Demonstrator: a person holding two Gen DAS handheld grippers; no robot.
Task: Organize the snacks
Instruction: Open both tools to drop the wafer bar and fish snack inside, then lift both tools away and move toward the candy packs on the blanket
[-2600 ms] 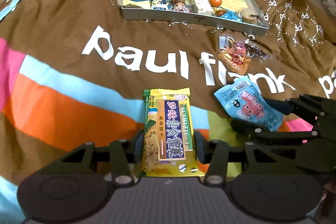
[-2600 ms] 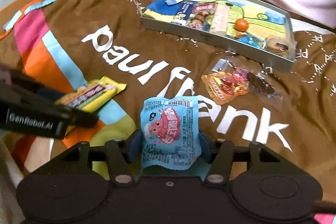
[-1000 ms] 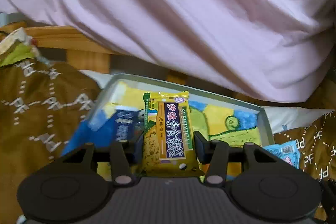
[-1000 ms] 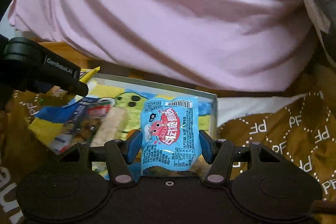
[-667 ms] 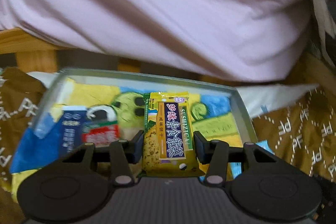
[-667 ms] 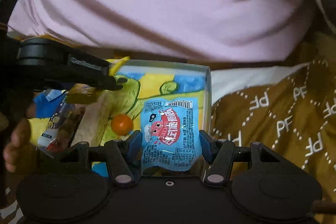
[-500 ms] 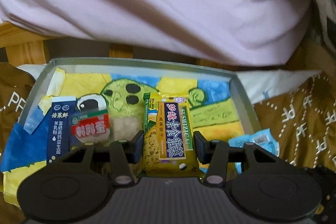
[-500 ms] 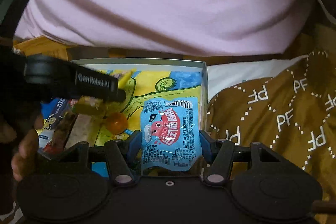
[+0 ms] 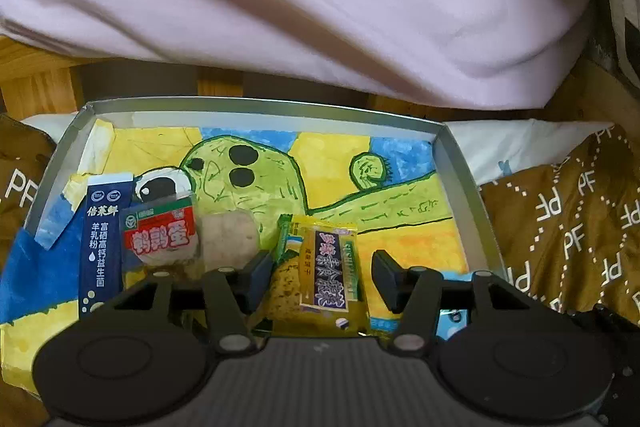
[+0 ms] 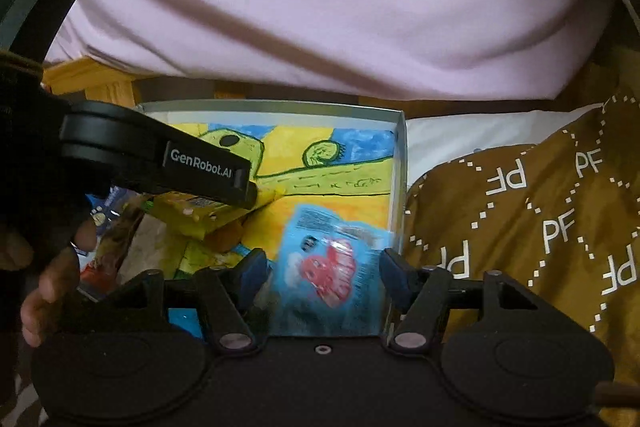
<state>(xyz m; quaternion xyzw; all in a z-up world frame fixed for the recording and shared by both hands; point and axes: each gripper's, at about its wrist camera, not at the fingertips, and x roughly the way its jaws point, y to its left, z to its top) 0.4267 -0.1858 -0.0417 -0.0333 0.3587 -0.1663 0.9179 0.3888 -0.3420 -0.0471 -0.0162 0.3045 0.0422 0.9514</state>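
Now release step: left gripper jaws just opened, yellow biscuit pack loose between them in tray. Right gripper likewise spread, blue snack packet dropping by tray's right wall. Withdraw straight, avoid dragging packs.

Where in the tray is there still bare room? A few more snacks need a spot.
The tray is bare across its far half, over the painted green figure, up to the back wall and right wall. It is crowded along the near left: navy packet, red packet, then the yellow packet and blue packet.

Tray far half bare, snack packets crowding near-left, walls all round
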